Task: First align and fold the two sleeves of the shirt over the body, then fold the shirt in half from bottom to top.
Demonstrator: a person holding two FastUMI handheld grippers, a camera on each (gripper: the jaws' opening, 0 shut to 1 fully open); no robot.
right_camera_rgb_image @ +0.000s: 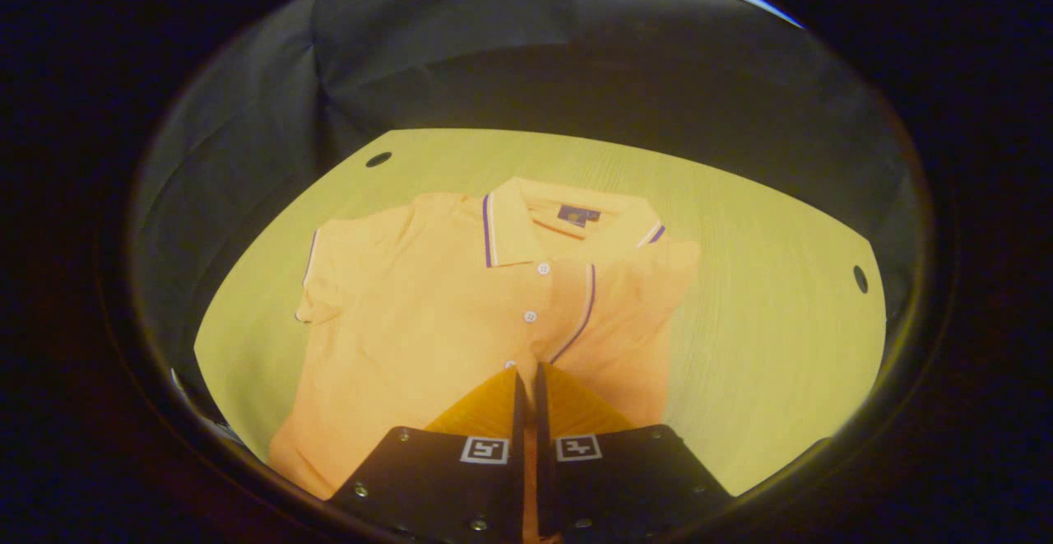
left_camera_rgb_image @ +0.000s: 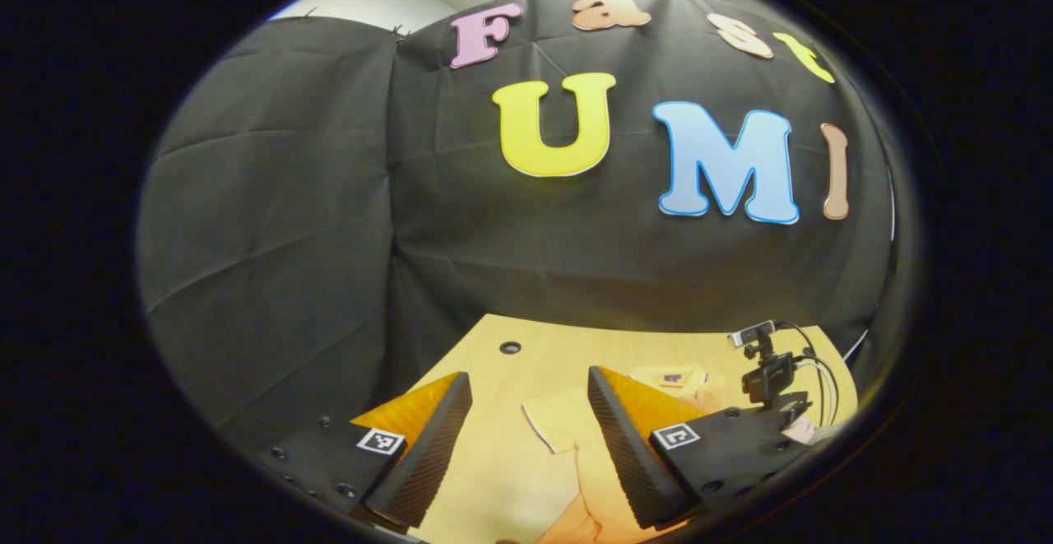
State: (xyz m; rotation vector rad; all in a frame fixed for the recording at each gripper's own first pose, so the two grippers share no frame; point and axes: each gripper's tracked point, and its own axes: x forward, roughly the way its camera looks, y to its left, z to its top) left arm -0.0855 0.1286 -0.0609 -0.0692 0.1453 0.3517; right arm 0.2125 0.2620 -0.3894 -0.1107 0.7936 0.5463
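Two fingers of the right gripper point(right_camera_rgb_image: 526, 383) sit nearest, pressed together over the shirt's point(right_camera_rgb_image: 428, 322) placket; whether cloth is pinched between them cannot be told. One orange polo shirt lies flat, collar away, on the pale wooden table point(right_camera_rgb_image: 765, 338), with its right-hand sleeve folded over the body and its other sleeve spread out. Three white buttons show (a lower one half hidden). Two round holes mark the table. Left gripper point(left_camera_rgb_image: 531, 412) hangs with fingers wide apart, holding nothing, above the table near a small camera on a stand point(left_camera_rgb_image: 765, 363). Black cloth walls surround.
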